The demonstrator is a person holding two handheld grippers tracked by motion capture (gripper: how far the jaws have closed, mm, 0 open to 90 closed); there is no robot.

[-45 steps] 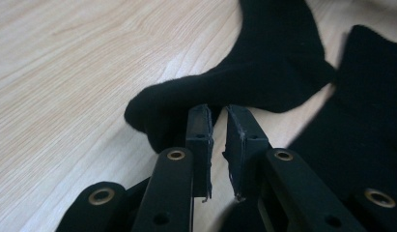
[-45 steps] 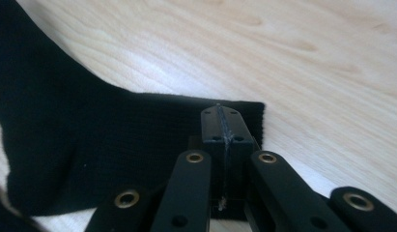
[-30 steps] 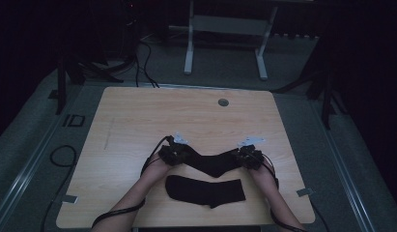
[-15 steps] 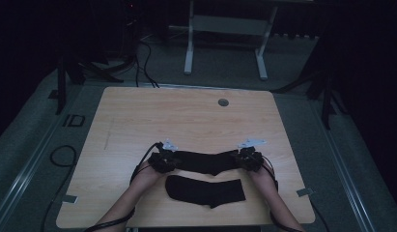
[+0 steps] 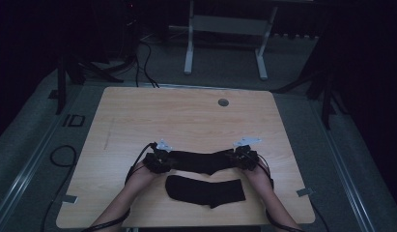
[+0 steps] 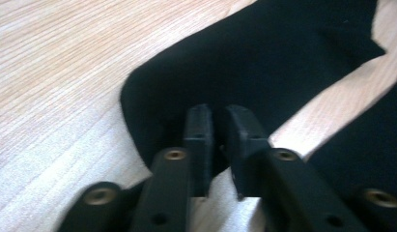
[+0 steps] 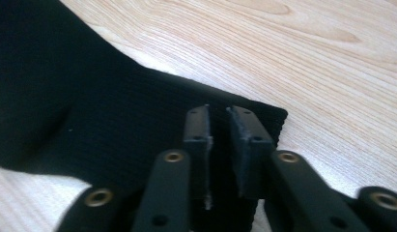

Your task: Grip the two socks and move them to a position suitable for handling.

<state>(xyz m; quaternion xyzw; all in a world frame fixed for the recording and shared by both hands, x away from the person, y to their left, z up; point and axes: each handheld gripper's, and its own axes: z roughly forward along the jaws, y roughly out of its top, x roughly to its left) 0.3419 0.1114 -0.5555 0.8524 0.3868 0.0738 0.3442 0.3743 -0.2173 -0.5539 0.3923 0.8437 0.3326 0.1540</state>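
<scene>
A black sock (image 5: pixel 201 161) lies stretched left to right on the wooden table (image 5: pixel 186 121). My left gripper (image 5: pixel 157 162) is at its left end and my right gripper (image 5: pixel 244 159) at its right end. Both pairs of jaws have just been opening. In the left gripper view the left gripper (image 6: pixel 216 113) shows a narrow gap over the sock's (image 6: pixel 263 53) rounded end. In the right gripper view the right gripper (image 7: pixel 218 113) stands slightly parted over the sock's (image 7: pixel 90 111) ribbed cuff edge. The fabric lies flat under the tips, not pinched. A second black sock (image 5: pixel 205 191) lies flat nearer the front edge.
A round grommet hole (image 5: pixel 223 102) sits near the table's far edge. Bare wood stretches beyond the socks. Cables (image 5: pixel 138 164) trail from both grippers over the front edge. The second sock's edge (image 6: pixel 370 145) shows at the right of the left gripper view.
My left gripper has moved left and a little toward the front edge, drawing the sock out straighter. The right gripper has stayed in place.
</scene>
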